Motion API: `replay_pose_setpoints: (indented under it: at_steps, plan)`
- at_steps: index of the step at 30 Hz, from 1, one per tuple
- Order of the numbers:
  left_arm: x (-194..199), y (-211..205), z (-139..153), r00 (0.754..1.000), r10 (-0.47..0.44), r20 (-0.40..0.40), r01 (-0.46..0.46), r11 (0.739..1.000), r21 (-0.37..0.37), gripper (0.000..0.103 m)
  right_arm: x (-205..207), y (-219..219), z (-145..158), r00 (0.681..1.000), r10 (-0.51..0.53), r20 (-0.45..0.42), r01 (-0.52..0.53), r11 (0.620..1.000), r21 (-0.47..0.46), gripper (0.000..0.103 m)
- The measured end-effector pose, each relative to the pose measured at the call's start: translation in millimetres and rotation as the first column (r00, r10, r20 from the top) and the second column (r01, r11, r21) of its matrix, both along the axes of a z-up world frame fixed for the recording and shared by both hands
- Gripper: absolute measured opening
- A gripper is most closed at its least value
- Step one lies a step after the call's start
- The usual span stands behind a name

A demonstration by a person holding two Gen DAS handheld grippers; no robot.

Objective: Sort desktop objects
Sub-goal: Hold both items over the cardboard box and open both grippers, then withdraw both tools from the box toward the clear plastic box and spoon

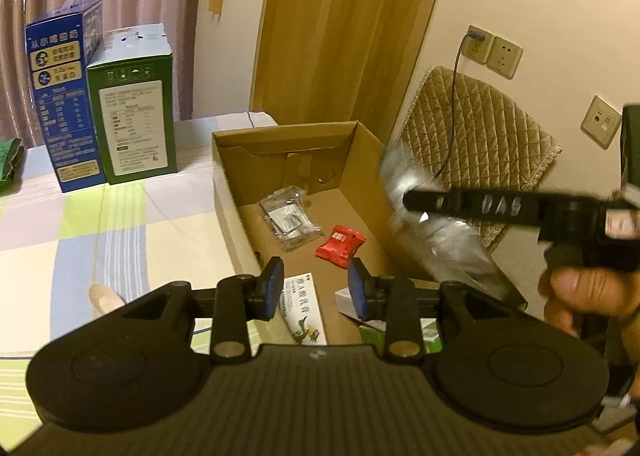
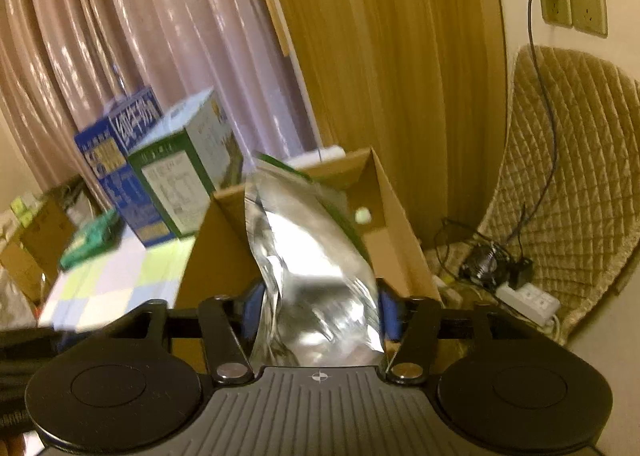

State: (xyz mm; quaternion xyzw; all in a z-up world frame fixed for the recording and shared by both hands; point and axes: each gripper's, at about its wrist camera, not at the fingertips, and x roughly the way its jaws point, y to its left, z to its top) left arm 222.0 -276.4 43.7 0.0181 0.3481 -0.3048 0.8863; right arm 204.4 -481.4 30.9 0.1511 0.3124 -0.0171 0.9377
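through the left wrist camera i see my left gripper point(image 1: 316, 286) parted wide and holding nothing, hovering over the near edge of an open cardboard box point(image 1: 248, 143) that contains a red snack packet point(image 1: 340, 246) and a clear plastic bag point(image 1: 290, 217). through the right wrist camera, my right gripper point(image 2: 320, 314) is clamped on a silver foil bag point(image 2: 308, 256), held up blurred just in front of the same box point(image 2: 396, 223).

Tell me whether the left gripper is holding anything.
No: the left gripper is open, its blue pads apart with nothing between them, above the cardboard box.
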Motion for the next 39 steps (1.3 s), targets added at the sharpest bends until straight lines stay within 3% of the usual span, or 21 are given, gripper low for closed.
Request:
replay_pose_setpoints:
  at_steps: [5,14,18,25,31,39]
  plan:
    - [-11.0,17.0,1.3,1.000,0.019,0.003,-0.019,1.000,-0.014,0.032,-9.3,2.5,14.0,0.999,0.007,0.051,-0.006,1.000,-0.025,0.069]
    - [-43.5,57.9,-1.7,0.997,0.070,-0.012,-0.071,0.997,-0.028,0.047,-55.8,12.8,9.8,1.000,-0.008,0.010,0.008,1.000,-0.008,0.077]
    - [-60.9,79.4,-2.0,0.995,0.099,-0.018,-0.100,0.995,-0.026,0.061,-76.9,28.2,7.8,1.000,0.010,-0.019,-0.010,1.000,0.006,0.082]
    - [-94.2,122.4,2.3,0.989,0.145,-0.007,-0.145,0.989,-0.037,0.087,-112.5,73.1,14.2,0.997,0.060,-0.044,-0.060,0.998,-0.015,0.100]
    - [-116.6,156.6,0.4,0.983,0.182,-0.010,-0.182,0.983,-0.032,0.102,-132.5,113.2,18.0,0.992,0.113,-0.055,-0.116,0.992,-0.053,0.101]
    - [-136.4,201.1,-15.2,0.966,0.258,-0.018,-0.258,0.966,0.019,0.102,-143.7,158.3,11.9,0.978,0.193,-0.085,-0.200,0.976,-0.083,0.101]
